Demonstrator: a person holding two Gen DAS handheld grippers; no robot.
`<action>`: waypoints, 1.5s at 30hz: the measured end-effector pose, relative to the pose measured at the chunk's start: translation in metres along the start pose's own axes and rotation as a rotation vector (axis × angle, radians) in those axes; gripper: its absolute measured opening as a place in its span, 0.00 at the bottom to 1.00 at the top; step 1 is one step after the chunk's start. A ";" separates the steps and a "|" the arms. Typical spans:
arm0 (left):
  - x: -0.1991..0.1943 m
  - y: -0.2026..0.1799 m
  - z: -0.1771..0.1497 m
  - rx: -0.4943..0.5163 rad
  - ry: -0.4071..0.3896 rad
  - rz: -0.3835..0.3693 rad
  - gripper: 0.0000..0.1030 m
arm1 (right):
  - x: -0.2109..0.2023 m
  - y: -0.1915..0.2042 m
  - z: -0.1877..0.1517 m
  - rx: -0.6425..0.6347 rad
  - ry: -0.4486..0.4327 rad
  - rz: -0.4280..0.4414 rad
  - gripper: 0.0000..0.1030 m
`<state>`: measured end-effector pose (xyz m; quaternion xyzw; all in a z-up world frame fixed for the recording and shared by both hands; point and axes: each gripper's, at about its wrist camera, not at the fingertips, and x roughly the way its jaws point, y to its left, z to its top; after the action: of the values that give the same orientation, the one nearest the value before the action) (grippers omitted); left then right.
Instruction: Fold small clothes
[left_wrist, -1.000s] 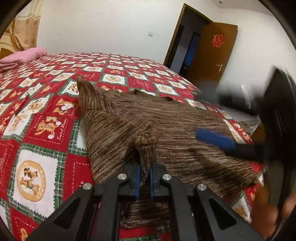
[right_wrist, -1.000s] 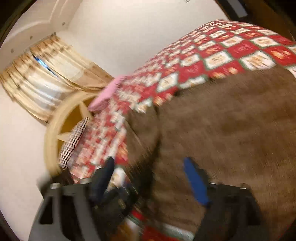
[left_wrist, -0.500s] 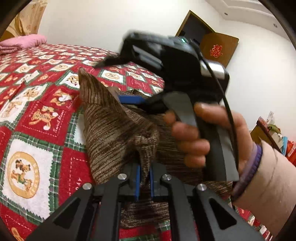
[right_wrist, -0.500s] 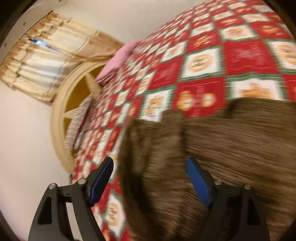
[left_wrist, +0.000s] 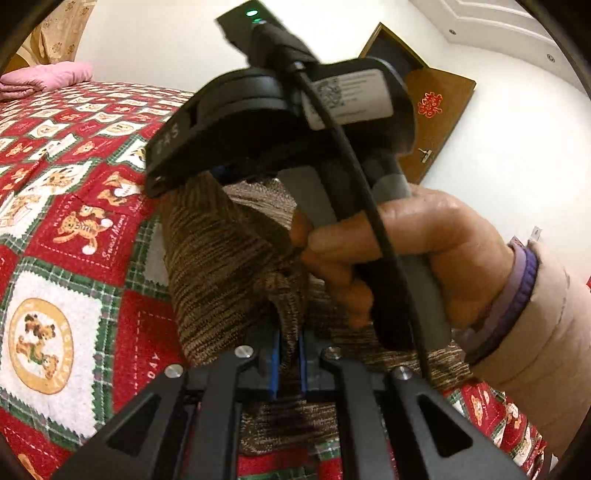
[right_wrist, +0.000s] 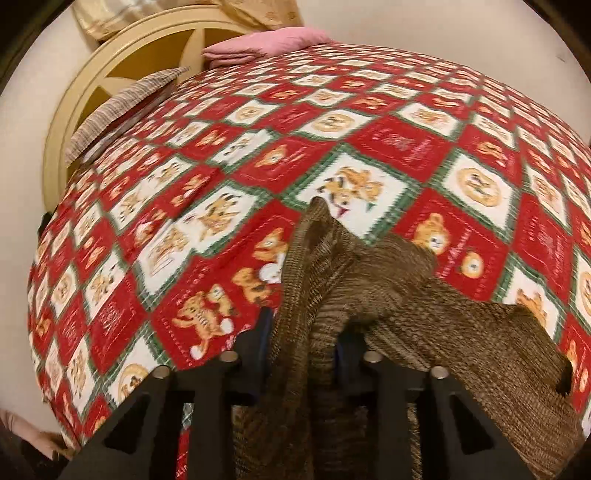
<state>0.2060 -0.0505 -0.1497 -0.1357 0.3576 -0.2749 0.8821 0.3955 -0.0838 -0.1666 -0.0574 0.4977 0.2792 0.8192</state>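
A brown striped knit sweater (left_wrist: 218, 258) lies on the red patchwork bedspread (left_wrist: 74, 206) near its front edge. My left gripper (left_wrist: 288, 354) is shut on a bunched fold of the sweater's near edge. In the right wrist view my right gripper (right_wrist: 301, 350) is shut on another thick fold of the sweater (right_wrist: 424, 306), which rises in a peak toward the bedspread (right_wrist: 258, 155). In the left wrist view the right gripper's black body and the hand holding it (left_wrist: 406, 243) fill the middle and hide most of the sweater.
A pink folded blanket (right_wrist: 266, 42) and a striped pillow (right_wrist: 122, 107) lie at the head of the bed by the cream round headboard (right_wrist: 110, 59). A brown door (left_wrist: 432, 125) stands open in the white wall beyond the bed.
My right gripper swung across over the sweater, came close in front of the left one and closed on a fold. My left gripper kept its hold and stayed put.
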 end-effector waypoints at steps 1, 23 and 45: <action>-0.002 0.000 -0.001 0.001 -0.002 0.002 0.07 | -0.005 -0.004 -0.002 0.008 -0.015 -0.005 0.19; 0.017 -0.193 -0.023 0.465 0.011 -0.187 0.07 | -0.199 -0.163 -0.132 0.294 -0.187 -0.253 0.13; 0.005 -0.174 -0.074 0.485 0.208 -0.225 0.64 | -0.233 -0.200 -0.254 0.604 -0.307 -0.360 0.43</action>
<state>0.0895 -0.1979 -0.1289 0.0690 0.3526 -0.4610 0.8114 0.2188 -0.4392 -0.1323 0.1423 0.4110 -0.0230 0.9002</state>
